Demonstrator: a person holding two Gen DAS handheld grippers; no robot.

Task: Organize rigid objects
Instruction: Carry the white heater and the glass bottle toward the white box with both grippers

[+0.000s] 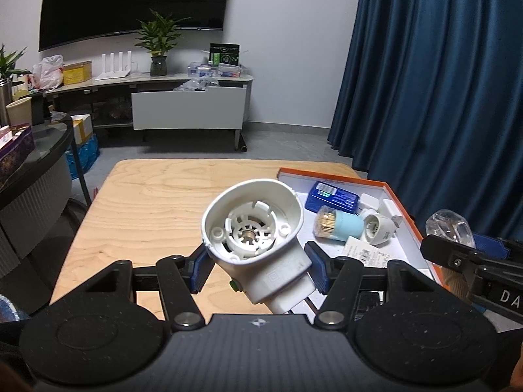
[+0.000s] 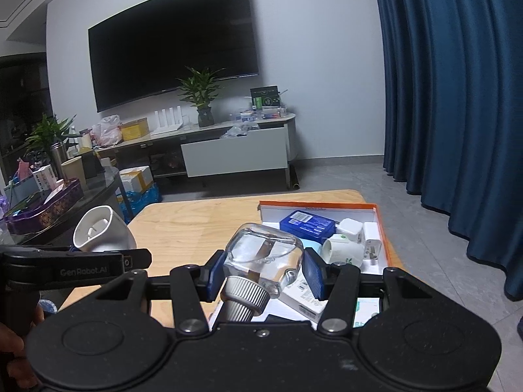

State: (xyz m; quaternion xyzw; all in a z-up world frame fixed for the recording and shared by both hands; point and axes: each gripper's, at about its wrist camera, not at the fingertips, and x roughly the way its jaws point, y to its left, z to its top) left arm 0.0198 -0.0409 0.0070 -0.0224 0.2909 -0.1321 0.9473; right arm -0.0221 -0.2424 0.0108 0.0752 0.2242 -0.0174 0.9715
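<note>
Left wrist: my left claw (image 1: 258, 269) clamps white funnel-shaped part (image 1: 258, 238) above surface (image 1: 147, 202); right claw (image 2: 263, 271) pinches clear bottle (image 2: 263, 258) over orange box (image 2: 380, 228) at surface's right edge; I'd lower each gently into gaps, avoiding blue packet (image 2: 307, 223).

Two black grippers with blue pads

The left gripper (image 1: 258, 269) and right gripper (image 2: 263, 274) have round black discs, silver screws and white letters on the side.
</note>
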